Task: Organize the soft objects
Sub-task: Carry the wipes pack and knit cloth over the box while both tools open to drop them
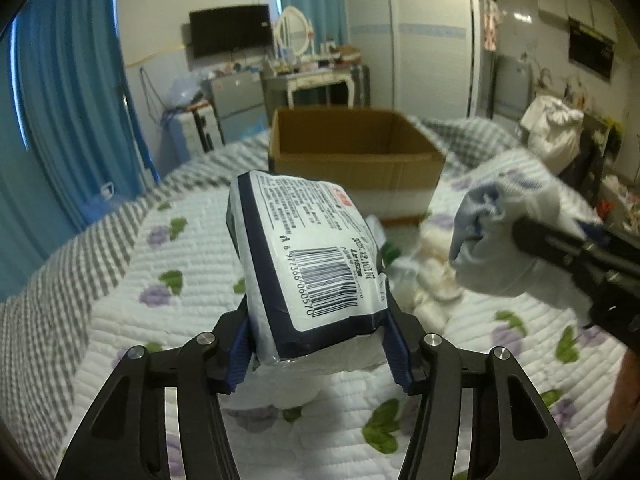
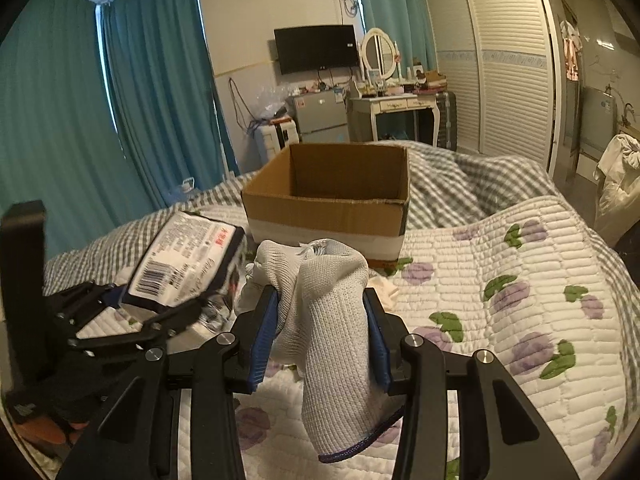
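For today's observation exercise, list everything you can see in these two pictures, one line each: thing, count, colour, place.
tissue pack: one, white with dark blue edges, held in the left claw above the bed
knit glove: one, grey-white with blue cuff edge, held in the right claw
cardboard box: one, brown, open, on the bed ahead
quilt: one, white with purple flowers, covering the bed
curtains: teal, left wall
television: one, black, far wall
dressing table: one, white, with oval mirror
wardrobe: white, slatted doors, right
left claw: black, blue pads, shut on the pack
right claw: black, blue pads, shut on the glove
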Demonstrator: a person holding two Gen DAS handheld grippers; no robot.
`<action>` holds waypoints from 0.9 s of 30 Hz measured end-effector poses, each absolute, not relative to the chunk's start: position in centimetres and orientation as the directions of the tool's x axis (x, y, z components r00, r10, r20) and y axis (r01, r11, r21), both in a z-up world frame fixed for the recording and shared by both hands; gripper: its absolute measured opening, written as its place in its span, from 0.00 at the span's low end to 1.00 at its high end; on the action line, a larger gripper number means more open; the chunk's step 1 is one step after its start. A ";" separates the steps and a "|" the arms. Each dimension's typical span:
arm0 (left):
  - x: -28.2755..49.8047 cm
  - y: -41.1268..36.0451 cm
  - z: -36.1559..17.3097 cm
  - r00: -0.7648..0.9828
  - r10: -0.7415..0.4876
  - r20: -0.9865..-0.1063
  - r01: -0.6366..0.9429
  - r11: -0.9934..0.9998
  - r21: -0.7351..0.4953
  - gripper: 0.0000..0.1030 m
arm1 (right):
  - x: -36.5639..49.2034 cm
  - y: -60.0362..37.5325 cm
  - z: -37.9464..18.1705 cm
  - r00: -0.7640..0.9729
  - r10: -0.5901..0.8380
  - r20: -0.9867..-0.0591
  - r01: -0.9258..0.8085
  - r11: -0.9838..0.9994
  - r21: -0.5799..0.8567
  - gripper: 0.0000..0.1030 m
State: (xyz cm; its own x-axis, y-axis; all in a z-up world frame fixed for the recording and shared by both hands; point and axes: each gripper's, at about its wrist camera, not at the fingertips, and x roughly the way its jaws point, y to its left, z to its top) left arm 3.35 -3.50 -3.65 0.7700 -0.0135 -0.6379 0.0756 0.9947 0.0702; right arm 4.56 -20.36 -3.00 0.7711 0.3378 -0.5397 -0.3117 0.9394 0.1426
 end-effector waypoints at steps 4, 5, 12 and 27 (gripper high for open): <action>3.0 -3.8 -0.5 0.809 -0.026 -0.587 0.085 0.994 0.072 0.53 | 4.4 -21.0 -1.1 0.796 0.340 -0.501 -0.317 0.939 0.135 0.40; 3.2 -3.8 0.2 0.816 -0.030 -0.578 0.087 0.994 0.071 0.53 | 4.6 -21.1 -0.4 0.803 0.339 -0.490 -0.319 0.939 0.128 0.40; 7.0 -4.2 4.7 0.854 -0.065 -0.516 0.110 0.992 0.057 0.53 | 8.6 -21.1 4.7 0.846 0.328 -0.420 -0.339 0.939 0.049 0.40; 23.3 -6.0 0.8 0.813 -0.056 -0.579 0.146 0.983 0.110 0.54 | 27.3 -18.6 2.8 0.840 0.272 -0.469 -0.305 0.952 0.006 0.40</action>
